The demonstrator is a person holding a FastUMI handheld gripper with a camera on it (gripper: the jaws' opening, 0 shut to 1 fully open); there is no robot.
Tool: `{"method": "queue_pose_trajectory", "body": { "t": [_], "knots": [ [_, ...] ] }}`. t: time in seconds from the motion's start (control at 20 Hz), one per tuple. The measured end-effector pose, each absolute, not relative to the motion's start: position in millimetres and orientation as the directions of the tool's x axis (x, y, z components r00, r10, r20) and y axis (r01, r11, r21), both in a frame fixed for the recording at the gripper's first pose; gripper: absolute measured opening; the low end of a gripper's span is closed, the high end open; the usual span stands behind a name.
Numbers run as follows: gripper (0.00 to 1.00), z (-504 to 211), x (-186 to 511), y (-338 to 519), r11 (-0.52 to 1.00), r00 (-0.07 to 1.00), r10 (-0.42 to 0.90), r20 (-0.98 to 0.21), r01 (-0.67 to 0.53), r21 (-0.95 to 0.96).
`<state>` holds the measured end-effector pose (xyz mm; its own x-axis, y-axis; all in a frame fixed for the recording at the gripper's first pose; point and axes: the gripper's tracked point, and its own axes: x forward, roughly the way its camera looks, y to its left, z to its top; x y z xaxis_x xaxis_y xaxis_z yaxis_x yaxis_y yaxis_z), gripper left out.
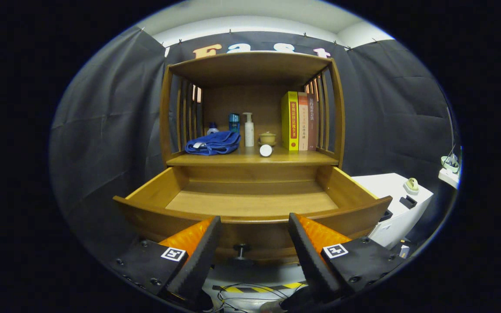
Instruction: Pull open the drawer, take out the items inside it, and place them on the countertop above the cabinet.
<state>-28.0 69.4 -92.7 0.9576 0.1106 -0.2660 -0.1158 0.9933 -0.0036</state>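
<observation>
Black-cloth booth, wooden cabinet with its drawer pulled fully open.

The drawer floor looks bare, while a blue cloth, bottles, a small pot and books stand on the countertop above, so the unloading seems finished or nearly so; next calls for checking the hidden front corners. The hand-held gripper hovers level, fingers wide apart and holding nothing, straddling the knob.

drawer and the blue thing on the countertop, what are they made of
The drawer looks like solid wood with a warm, smooth satin finish; faint grain shows on its floor, though veneer is possible. The blue thing looks like soft terry cloth, a towel: it lies crumpled in thick folds. The gripper is open, its fingers either side of the drawer knob.
</observation>
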Motion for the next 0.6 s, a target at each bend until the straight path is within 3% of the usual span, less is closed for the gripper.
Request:
{"method": "queue_pose_trajectory", "body": {
  "t": [0.6],
  "knots": [
    [0.99,-125.5,-9.6,69.2,0.998,0.959,0.056,-0.278,-0.063,-0.017]
  ]
}}
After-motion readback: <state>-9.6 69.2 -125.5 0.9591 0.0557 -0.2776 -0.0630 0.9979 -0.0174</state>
